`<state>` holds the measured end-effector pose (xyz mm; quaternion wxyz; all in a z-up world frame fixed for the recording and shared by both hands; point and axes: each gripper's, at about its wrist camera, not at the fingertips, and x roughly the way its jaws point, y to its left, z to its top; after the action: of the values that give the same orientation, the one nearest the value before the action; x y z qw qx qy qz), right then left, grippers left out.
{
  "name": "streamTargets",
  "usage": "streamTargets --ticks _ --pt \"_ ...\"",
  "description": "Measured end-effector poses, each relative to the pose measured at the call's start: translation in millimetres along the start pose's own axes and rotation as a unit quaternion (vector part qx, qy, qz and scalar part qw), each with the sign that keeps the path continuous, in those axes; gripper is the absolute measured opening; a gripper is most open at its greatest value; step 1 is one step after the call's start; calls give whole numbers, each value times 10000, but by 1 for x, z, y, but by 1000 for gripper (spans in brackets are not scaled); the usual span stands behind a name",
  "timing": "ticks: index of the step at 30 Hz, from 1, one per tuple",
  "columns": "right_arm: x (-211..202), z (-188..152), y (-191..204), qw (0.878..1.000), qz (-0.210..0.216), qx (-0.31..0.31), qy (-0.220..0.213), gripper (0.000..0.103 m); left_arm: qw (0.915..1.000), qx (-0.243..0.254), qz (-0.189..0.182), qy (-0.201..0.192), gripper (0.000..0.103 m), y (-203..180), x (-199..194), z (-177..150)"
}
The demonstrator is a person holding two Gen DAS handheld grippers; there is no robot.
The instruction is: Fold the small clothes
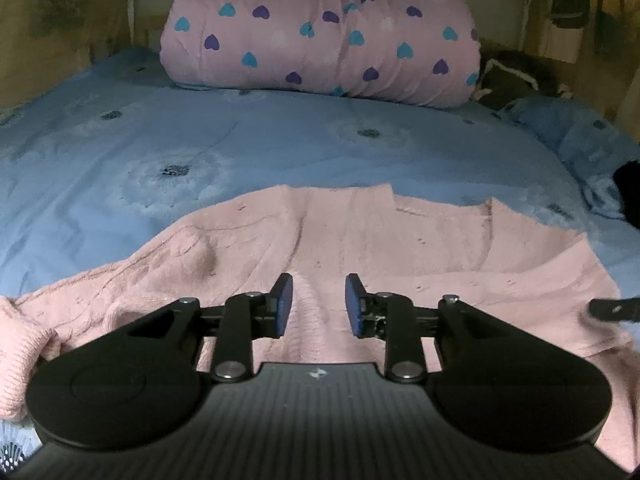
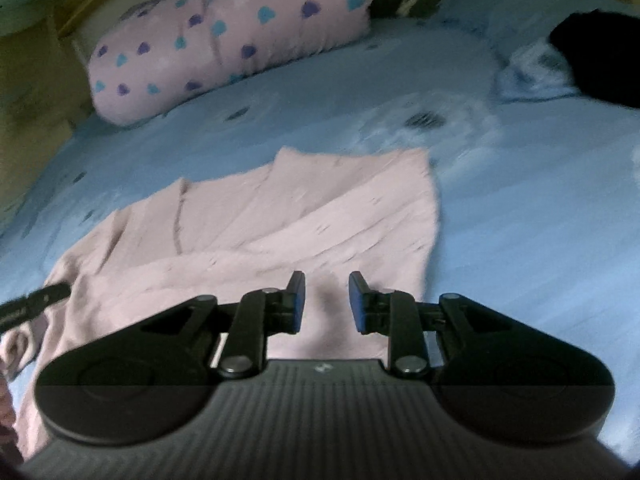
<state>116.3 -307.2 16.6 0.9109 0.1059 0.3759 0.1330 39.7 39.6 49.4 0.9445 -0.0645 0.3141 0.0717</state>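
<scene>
Beyond the pink sweater [image 1: 360,240] lies a heart-print pillow [image 1: 320,36]; a dark heap [image 2: 600,60] is cut off; left gripper [image 1: 319,304] and right gripper [image 2: 327,302] both gape partly, empty, over the sweater.

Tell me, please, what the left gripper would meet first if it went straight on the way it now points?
Most likely the pink sweater: the open left gripper points down at it, nothing between. How far above the cloth it hangs is unclear.
</scene>
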Motion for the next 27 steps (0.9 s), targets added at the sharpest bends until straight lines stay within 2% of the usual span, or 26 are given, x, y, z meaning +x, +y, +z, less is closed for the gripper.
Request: streamTargets --ticks 4,7,12,16,19,21,22,27 --pt "7 -6 11 9997 77 -189 156 28 9999 -35 -102 132 46 0 -7 -3" --pt "10 -10 13 9990 66 -357 263 28 9994 208 -185 227 50 -3 -11 -10" --pt "10 11 22 9980 139 -597 119 30 9970 572 -336 390 54 -5 -7 -19" --pt "38 29 40 9927 196 -1103 456 30 9962 646 -420 412 55 -2 3 -26" --pt "55 34 56 9850 270 -1559 686 30 9945 694 -385 685 55 1 16 -29" --pt "63 35 63 9801 327 -1787 795 37 9923 621 -445 976 55 4 26 -32" --pt "68 36 67 9777 344 -1895 842 42 9924 552 -465 996 56 5 28 -33" --pt "80 43 78 9725 518 -2127 797 44 9926 556 -447 984 62 7 29 -35"
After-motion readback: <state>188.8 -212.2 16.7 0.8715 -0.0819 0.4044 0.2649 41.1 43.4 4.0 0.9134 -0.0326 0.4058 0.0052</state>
